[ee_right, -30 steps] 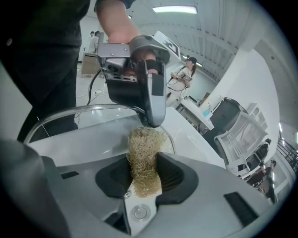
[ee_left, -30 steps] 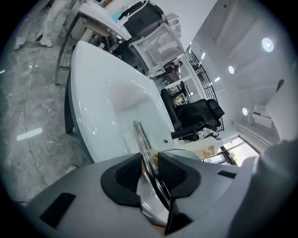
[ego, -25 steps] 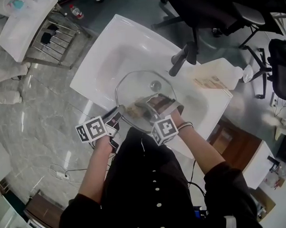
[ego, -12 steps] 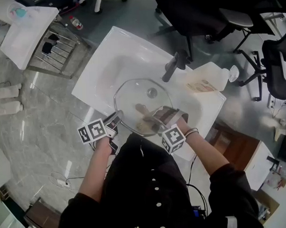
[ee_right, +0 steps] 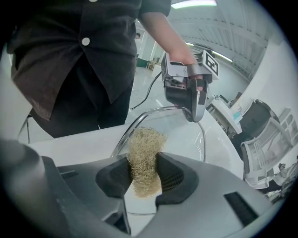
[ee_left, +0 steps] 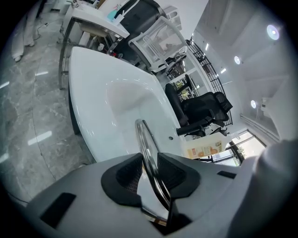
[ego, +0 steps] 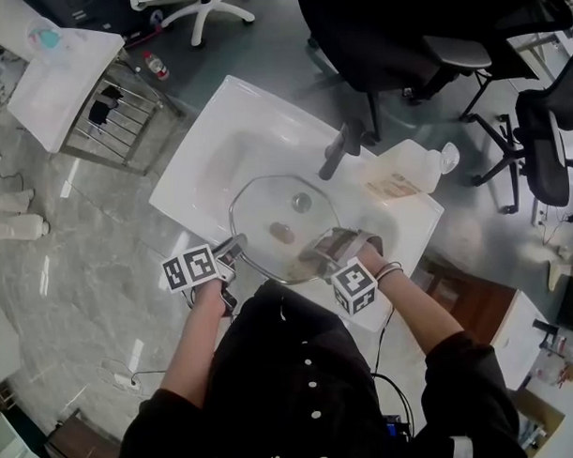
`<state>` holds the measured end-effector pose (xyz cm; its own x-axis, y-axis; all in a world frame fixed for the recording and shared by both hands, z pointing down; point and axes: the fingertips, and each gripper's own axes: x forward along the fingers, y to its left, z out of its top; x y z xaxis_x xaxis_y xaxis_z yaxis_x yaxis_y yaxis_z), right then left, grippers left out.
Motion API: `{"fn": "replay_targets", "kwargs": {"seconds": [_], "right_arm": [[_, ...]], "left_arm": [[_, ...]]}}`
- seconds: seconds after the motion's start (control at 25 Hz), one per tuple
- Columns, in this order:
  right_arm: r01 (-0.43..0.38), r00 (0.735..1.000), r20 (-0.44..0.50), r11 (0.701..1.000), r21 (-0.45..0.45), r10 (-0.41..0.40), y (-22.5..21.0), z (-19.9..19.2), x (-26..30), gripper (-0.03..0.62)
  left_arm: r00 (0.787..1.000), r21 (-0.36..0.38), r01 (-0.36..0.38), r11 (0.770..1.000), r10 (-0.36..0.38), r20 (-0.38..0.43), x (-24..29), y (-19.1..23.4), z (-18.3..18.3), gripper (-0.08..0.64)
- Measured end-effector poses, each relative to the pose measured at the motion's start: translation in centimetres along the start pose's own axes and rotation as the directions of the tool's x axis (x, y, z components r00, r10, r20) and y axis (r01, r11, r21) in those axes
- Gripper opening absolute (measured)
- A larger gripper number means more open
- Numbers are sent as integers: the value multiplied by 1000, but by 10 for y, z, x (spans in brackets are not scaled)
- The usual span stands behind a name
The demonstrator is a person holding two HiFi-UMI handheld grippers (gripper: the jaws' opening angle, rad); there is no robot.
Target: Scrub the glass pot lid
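Note:
The glass pot lid [ego: 282,223] with a metal rim and a knob [ego: 302,202] is held tilted over the white sink [ego: 227,131]. My left gripper [ego: 233,248] is shut on the lid's near left rim. In the left gripper view that rim [ee_left: 145,144] runs between the pads of the left gripper [ee_left: 150,173], whose jaws have just tightened slightly on it. My right gripper [ego: 330,246] is shut on a tan fibrous scrubber [ee_right: 144,158], which lies against the lid [ee_right: 186,135] near its right edge. The right gripper view also shows the left gripper [ee_right: 187,95] clamped on the far rim.
A dark faucet [ego: 336,150] rises behind the lid. A plastic bottle [ego: 408,174] lies on the sink's right ledge. A metal rack [ego: 113,107] stands on the marble floor to the left, and office chairs [ego: 393,41] stand behind the sink.
My right gripper has slid the scrubber across the lid from its middle towards the near right rim. The left gripper has kept its hold in place.

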<state>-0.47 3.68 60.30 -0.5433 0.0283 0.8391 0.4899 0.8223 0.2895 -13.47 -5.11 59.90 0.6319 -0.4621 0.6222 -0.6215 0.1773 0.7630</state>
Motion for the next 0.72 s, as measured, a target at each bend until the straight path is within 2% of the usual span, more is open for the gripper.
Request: {"fn": "replay_targets", "kwargs": {"seconds": [0.32,0.52,0.6,0.64,0.72], "right_arm": [[-37,998,-57,999,29,38,8,-15,-1,144],[-11,996,-90,998,63,16,6,-16,1,146],[48,995,-97,990,129,-35,-4,-18,-2,146],[87,993,-94,978,191,-70,-12,-20,-5,146],[165,986,-81,928,333,-147,-28,-23,-17,146]], "left_arm": [[1000,15,-19,1000,19,0,0,-1,0,118],[999,96,-28,995,31,-26,-1,-1,-4,137],[998,127,-38,991,43,-38,-2,0,-4,150],[998,134,-42,990,48,-40,-3,0,-3,158],[998,143,-46,989,51,-32,-6,-1,-1,162]]}}
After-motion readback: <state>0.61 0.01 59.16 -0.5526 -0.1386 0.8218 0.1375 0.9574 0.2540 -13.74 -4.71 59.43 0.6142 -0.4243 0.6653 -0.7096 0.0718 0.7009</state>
